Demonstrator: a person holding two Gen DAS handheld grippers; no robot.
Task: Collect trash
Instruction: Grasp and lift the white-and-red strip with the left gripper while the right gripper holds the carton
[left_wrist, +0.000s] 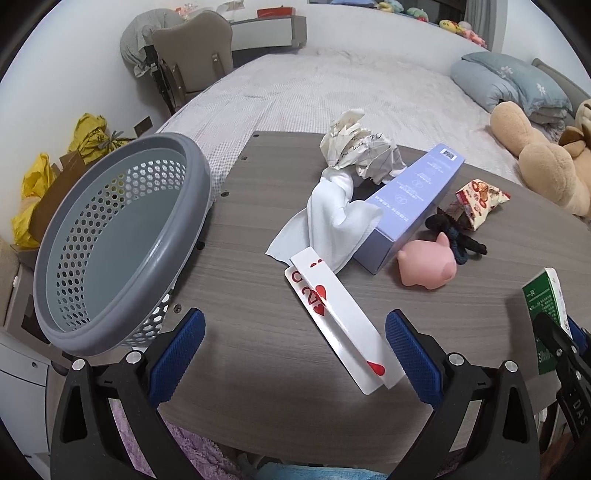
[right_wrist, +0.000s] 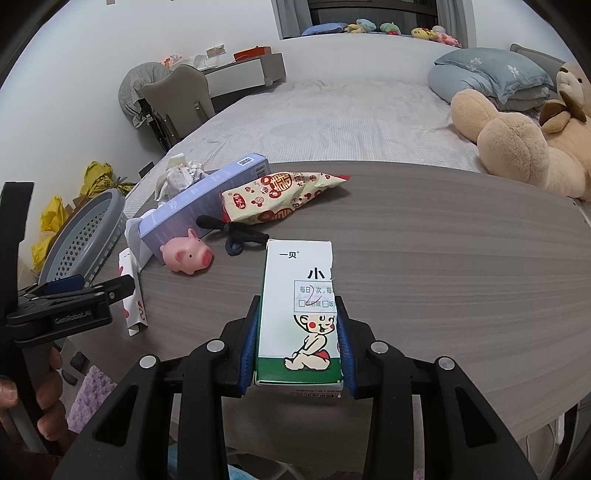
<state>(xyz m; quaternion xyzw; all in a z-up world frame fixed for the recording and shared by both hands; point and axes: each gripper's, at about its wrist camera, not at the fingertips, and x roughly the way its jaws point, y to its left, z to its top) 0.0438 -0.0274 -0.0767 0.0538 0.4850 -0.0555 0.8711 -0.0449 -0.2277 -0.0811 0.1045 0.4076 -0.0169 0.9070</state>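
Observation:
My right gripper (right_wrist: 297, 332) is shut on a white and green medicine box (right_wrist: 299, 314) and holds it at the table's near edge; the box also shows in the left wrist view (left_wrist: 546, 314). My left gripper (left_wrist: 295, 347) is open and empty above the table's near edge, close to a playing-card box (left_wrist: 336, 325). A grey perforated basket (left_wrist: 110, 240) stands at the table's left edge. Trash lies mid-table: crumpled paper (left_wrist: 362, 147), a white tissue (left_wrist: 332, 218), a lavender carton (left_wrist: 410, 206) and a snack wrapper (right_wrist: 284, 197).
A pink toy pig (left_wrist: 428, 266) and a black hair tie (left_wrist: 454, 232) lie by the lavender carton. The wood-grain table (right_wrist: 443, 258) adjoins a bed with a plush bear (right_wrist: 517, 144). A chair (left_wrist: 192, 55) and yellow bags (left_wrist: 88, 136) stand at left.

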